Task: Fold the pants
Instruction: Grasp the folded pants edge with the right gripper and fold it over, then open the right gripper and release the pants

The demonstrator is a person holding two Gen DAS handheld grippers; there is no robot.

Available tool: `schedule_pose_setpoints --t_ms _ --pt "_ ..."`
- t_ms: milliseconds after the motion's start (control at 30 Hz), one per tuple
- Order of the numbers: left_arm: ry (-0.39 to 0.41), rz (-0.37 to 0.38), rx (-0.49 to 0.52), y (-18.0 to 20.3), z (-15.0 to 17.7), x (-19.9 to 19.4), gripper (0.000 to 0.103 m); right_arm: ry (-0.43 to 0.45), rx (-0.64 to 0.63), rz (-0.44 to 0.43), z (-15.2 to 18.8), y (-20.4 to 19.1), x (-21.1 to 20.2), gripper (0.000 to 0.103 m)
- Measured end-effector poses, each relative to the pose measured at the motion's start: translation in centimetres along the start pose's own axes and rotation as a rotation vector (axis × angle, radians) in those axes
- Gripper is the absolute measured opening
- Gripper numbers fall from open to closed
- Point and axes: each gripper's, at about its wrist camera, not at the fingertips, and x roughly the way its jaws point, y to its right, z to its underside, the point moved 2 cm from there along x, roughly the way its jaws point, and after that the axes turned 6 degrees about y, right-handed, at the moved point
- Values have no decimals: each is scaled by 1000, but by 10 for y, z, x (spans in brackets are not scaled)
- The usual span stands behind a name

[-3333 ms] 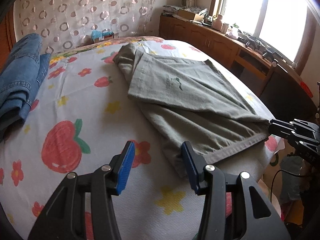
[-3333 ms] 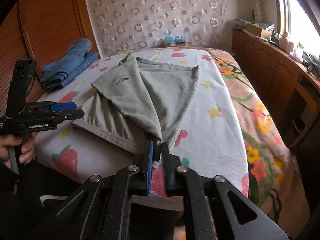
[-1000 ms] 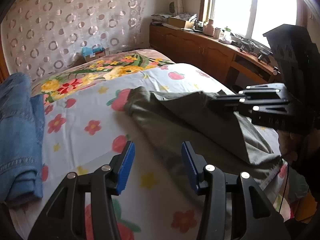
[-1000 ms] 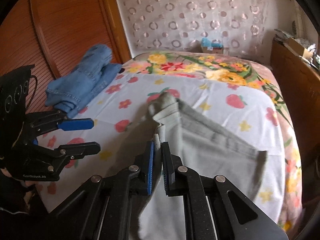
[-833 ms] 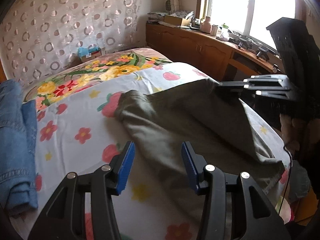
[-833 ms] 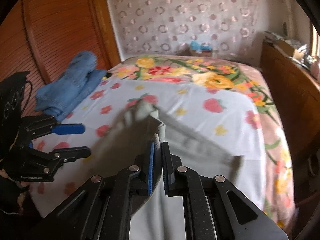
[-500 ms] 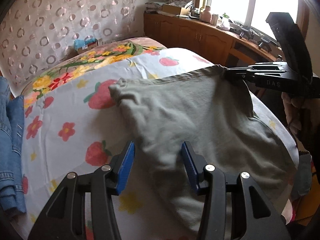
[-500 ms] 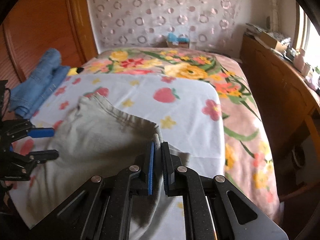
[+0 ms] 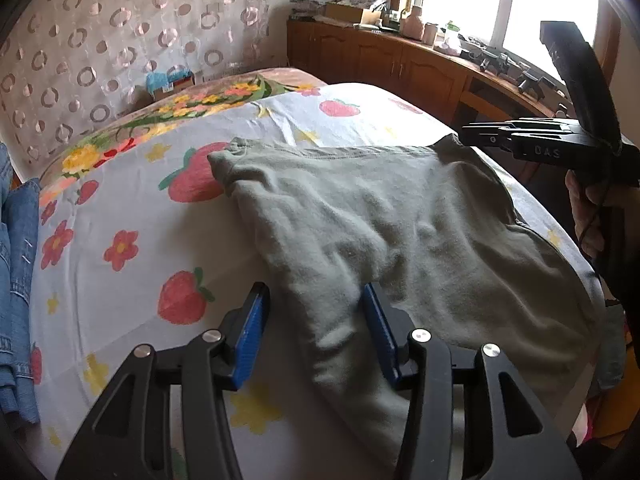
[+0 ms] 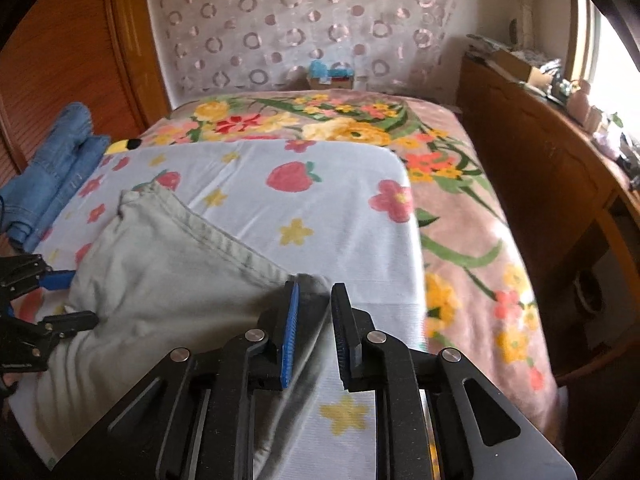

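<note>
Grey-green pants point(image 9: 400, 220) lie folded over on the strawberry-print sheet point(image 9: 120, 208). My left gripper point(image 9: 316, 300) is open and straddles the pants' near folded edge; cloth lies between the blue pads without being pressed. In the right wrist view my right gripper point(image 10: 314, 292) is opening, and the far corner of the pants point(image 10: 160, 272) sits blurred in the gap, free of the pads. In the left wrist view the right gripper point(image 9: 466, 136) shows edge-on at that corner, held by a hand point(image 9: 584, 216). At the left edge of the right wrist view is the left gripper point(image 10: 84, 296).
Folded blue jeans point(image 9: 16, 260) lie at the bed's left side, also in the right wrist view point(image 10: 60, 168). A wooden cabinet point(image 10: 540, 168) with clutter on top runs along the bed's right side under the window. A flowered blanket point(image 10: 460, 208) covers the bed beyond the sheet.
The right gripper carried the pants' corner across and down onto the bed, doubling the pants over, and its jaws have now parted. The left gripper came down over the near fold.
</note>
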Motion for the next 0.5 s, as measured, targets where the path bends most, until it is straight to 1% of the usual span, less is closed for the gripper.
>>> schedule_pose_setpoints --t_ms 67,133,167,200,267,333,400,500 --pt "13 -8 6 2 1 0 51 6 15 12 0 4 -2 19" --pt "12 -9 -1 0 0 0 53 5 26 -18 0 4 -3 22" --pt "12 -8 -3 0 0 0 54 -1 21 -31 1 1 -2 29" --pt "11 -12 -4 -1 0 1 57 -16 8 -39 3 -2 0 43" --pt "11 -16 -6 -1 -1 2 58 -37 -19 -28 6 -8 5 54" --pt "10 -16 -7 -1 -2 3 58 -58 -25 -14 10 -10 11 54" --pt "10 -15 -7 -1 -2 3 58 -76 3 -7 13 -5 17 54" --pt "10 -15 -5 -1 -2 3 58 -79 24 -13 16 -1 20 55"
